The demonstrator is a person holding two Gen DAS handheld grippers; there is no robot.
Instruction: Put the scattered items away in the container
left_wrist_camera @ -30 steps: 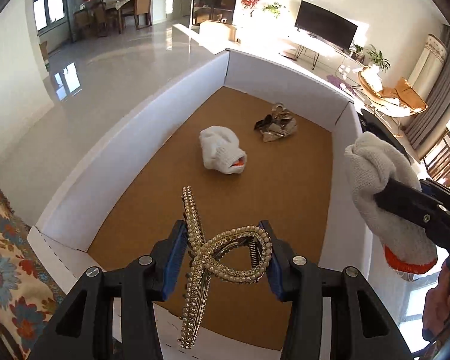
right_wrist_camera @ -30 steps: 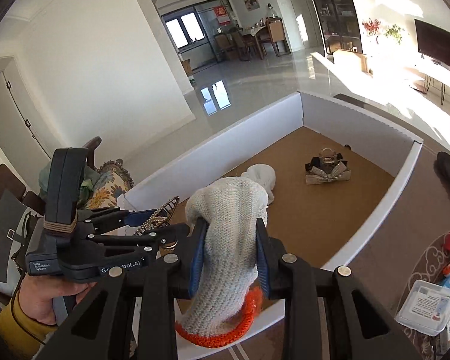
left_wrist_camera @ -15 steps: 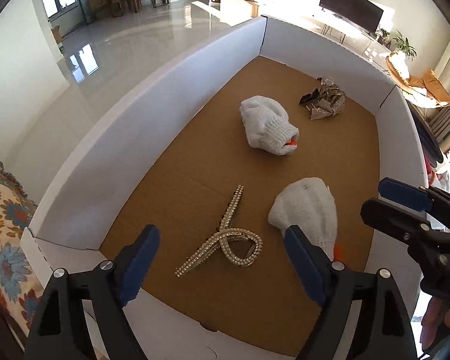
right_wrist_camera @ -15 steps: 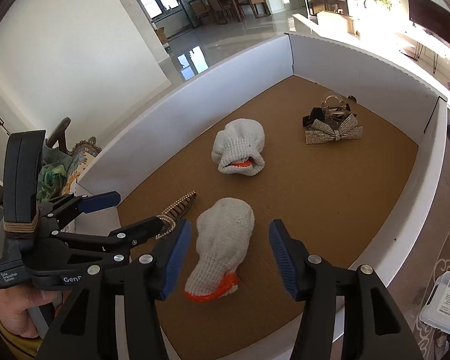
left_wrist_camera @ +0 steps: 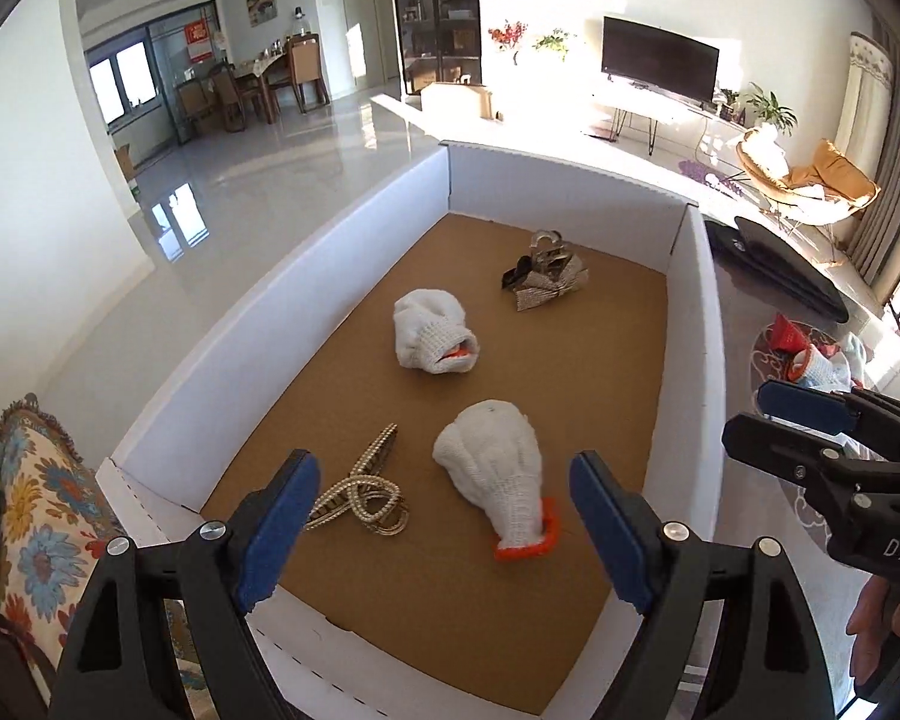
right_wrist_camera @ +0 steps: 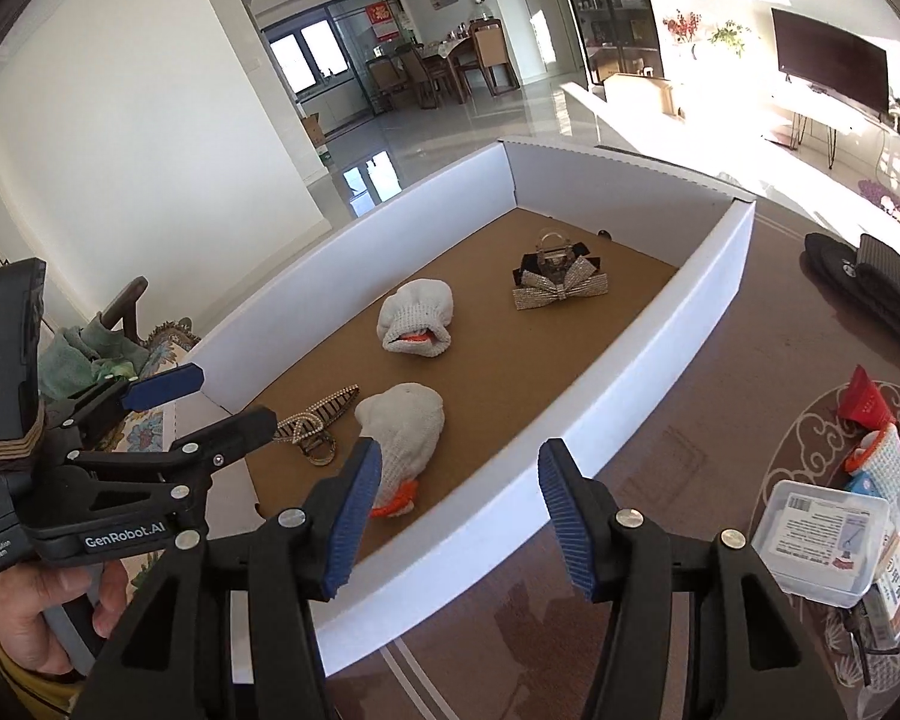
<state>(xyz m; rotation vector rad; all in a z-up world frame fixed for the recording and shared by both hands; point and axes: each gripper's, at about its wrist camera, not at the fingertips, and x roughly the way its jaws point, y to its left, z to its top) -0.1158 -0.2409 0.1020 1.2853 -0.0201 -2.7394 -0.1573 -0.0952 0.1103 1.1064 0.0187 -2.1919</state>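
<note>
A white cardboard box (left_wrist_camera: 306,276) with a brown floor holds a pearl hair claw (left_wrist_camera: 360,495), a white knit glove with an orange cuff (left_wrist_camera: 498,480), a second white glove (left_wrist_camera: 432,333) and a rhinestone bow clip (left_wrist_camera: 546,282). My left gripper (left_wrist_camera: 441,480) hangs open above the box's near end, over the claw and the near glove, touching neither. My right gripper (right_wrist_camera: 461,462) is open over the box's near wall (right_wrist_camera: 660,330), with the glove (right_wrist_camera: 402,420) beyond its left finger. Each gripper shows in the other's view: right (left_wrist_camera: 768,414), left (right_wrist_camera: 216,402).
On the brown patterned table (right_wrist_camera: 690,468) right of the box lie a clear plastic case (right_wrist_camera: 822,540), a red packet (right_wrist_camera: 867,402) and another orange-cuffed glove (right_wrist_camera: 894,462). Black slippers (right_wrist_camera: 870,276) sit further back. A floral cushion (left_wrist_camera: 36,516) borders the box's left.
Both grippers opened: the left let go of the pearl claw, the right of the glove. Both things now lie on the box floor, and both grippers have drawn back from them.
</note>
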